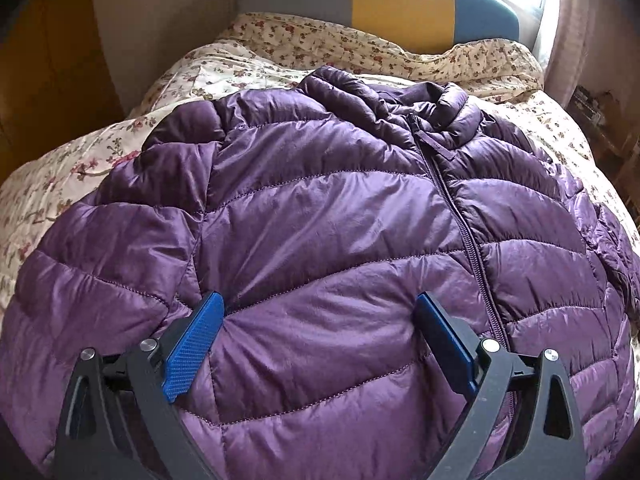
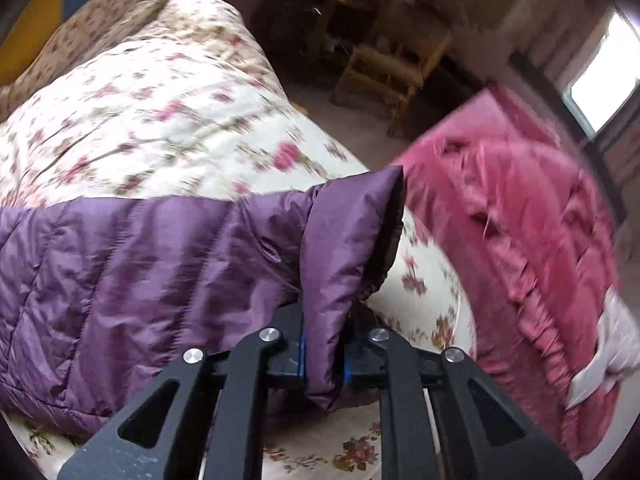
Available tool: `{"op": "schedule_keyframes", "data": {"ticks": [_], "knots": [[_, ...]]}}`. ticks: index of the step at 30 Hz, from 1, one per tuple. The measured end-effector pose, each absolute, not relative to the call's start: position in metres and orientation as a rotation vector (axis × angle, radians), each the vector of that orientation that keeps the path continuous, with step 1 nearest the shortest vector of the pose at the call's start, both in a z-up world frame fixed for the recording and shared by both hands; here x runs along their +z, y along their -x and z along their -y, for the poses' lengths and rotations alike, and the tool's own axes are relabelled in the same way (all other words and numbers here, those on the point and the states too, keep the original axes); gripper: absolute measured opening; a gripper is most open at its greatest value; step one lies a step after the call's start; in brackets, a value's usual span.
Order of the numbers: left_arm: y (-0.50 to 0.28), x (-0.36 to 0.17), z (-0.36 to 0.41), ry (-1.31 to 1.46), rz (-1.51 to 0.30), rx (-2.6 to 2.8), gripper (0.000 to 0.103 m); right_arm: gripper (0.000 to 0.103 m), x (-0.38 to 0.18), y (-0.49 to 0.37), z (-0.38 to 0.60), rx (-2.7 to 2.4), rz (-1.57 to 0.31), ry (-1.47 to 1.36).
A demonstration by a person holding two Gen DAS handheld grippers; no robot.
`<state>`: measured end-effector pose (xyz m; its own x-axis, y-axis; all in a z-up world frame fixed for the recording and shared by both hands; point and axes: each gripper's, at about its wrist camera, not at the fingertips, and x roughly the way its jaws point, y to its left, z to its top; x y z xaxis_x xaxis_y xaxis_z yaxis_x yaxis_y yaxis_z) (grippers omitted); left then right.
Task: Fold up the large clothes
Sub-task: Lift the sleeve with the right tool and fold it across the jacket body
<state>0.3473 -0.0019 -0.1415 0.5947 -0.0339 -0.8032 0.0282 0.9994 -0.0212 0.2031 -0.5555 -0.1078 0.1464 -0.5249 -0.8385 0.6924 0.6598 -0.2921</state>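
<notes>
The jacket (image 1: 340, 240) lies front up on the bed (image 1: 80, 184), zipped, its zip (image 1: 460, 216) running away from the left gripper toward the collar (image 1: 448, 112) near the headboard (image 1: 400, 0); that zip line is the body's long axis. One sleeve (image 2: 200, 248) stretches out sideways from the body across the floral cover, and its cuff (image 2: 352, 232) is at the far end, toward the bed's edge and a pink quilt (image 2: 520, 220) just beyond. The right gripper (image 2: 324, 356) is clamped on that cuff: its jaws stand nearly together with the purple fabric pinched between the blue pads, and the cuff end stands up above them. So the sleeve's long axis runs from this gripper leftward in its view, back to the body. The left gripper (image 1: 320, 344) hovers low over the lower front panel, left of the zip, jaws wide apart and holding nothing; whether its tips touch the cloth I cannot tell. The likely next move is to carry the cuff along the sleeve's axis, in over the chest. The right hand already has it; the left sits nearer the body and could pin the panel.
</notes>
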Motion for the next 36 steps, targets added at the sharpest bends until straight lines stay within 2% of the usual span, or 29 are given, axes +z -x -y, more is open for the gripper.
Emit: {"op": "schedule_keyframes", "data": {"ticks": [6,12,29,36], "knots": [[-0.346,-0.14,-0.003,0.04,-0.929,-0.052,0.096,0.009,-0.071,-0.242,0.487,-0.768,-1.005,0.071],[-0.346,-0.138,-0.005,0.062,-0.923,-0.061,0.096,0.009,-0.051,-0.287,0.41,-0.608,-0.931,0.181],[-0.33,-0.124,-0.03,0.116,-0.864,-0.039,0.096,0.009,-0.071,-0.365,0.208,-0.169,-0.911,0.25],[-0.326,-0.124,-0.04,0.159,-0.862,-0.06,0.088,0.008,-0.076,-0.373,0.145,0.02,-0.923,0.22]]}}
